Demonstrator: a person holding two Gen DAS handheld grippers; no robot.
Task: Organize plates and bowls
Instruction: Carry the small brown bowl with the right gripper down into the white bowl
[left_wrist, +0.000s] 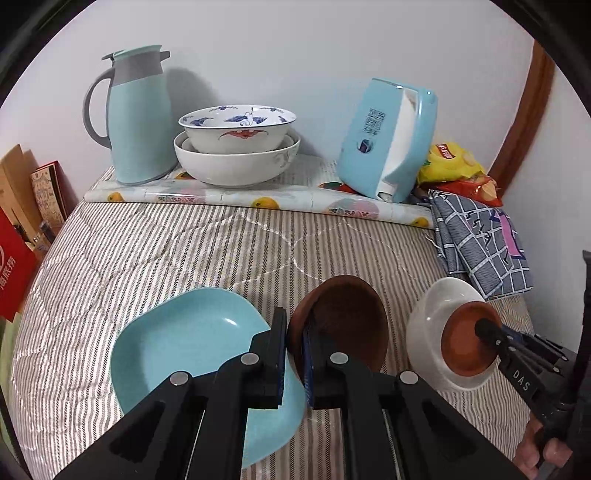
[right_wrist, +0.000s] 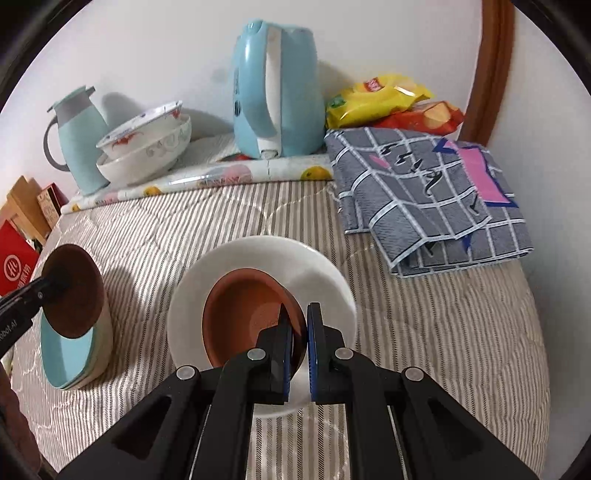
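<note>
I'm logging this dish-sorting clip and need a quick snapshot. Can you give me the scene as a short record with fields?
surface: striped quilt
left gripper: shut on the rim of a dark brown bowl, tilted beside the blue plate
right gripper: shut on the rim of a brown bowl, over the white plate
back shelf: stacked bowls, thermos jug, blue kettle
right side: checked cloth, snack bags

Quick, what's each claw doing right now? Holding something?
Left gripper: shut on the rim of a dark brown bowl, beside the blue plate.
Right gripper: shut on the rim of a small brown bowl, over the white bowl.
</note>
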